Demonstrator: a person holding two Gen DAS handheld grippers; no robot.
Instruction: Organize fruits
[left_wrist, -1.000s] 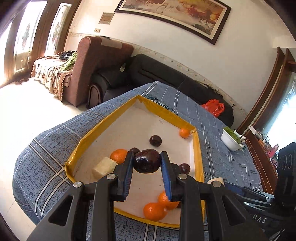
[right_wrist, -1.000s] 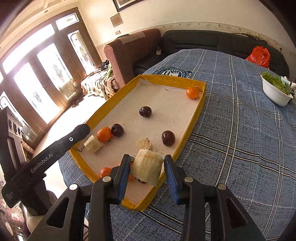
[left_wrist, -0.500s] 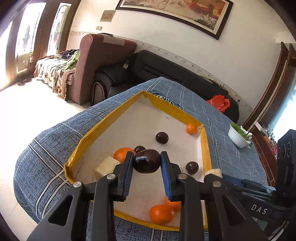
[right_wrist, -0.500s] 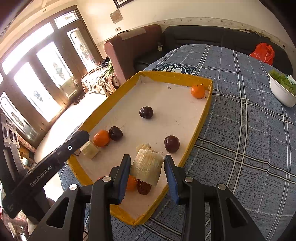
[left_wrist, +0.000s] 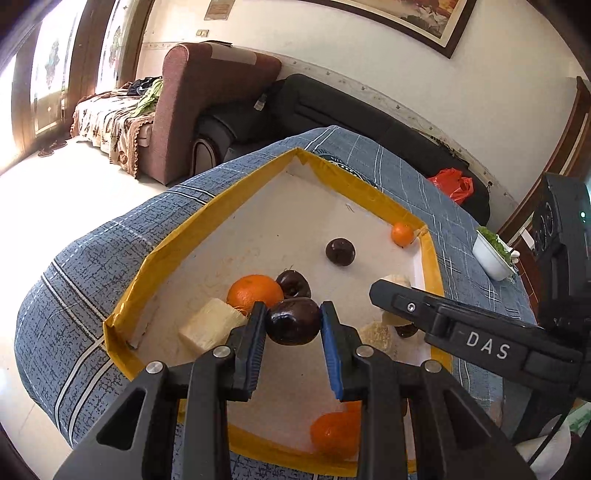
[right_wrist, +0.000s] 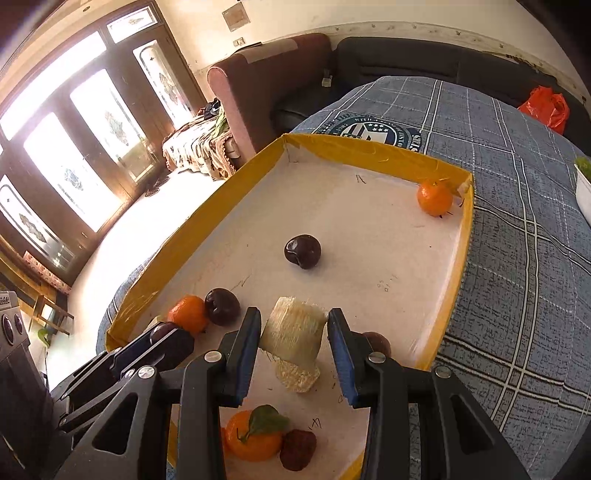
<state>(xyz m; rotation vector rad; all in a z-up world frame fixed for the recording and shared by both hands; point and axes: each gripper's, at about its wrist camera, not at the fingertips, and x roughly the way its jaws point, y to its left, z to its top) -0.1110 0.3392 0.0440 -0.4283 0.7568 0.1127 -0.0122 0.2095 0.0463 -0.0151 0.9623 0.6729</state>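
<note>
Evidently both claws carry loads over the yellow-rimmed cardboard tray (left_wrist: 162, 254): the left gripper (left_wrist: 293, 325) clamps a glossy dark plum (left_wrist: 293, 321), the right gripper (right_wrist: 293, 330) pinches a pale fibrous sugarcane chunk (right_wrist: 293, 330), probably heading for matching piles below

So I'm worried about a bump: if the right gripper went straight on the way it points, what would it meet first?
Probably the tray floor, near the dark plum; depth is unclear. The right gripper holds a pale sugarcane piece.
</note>
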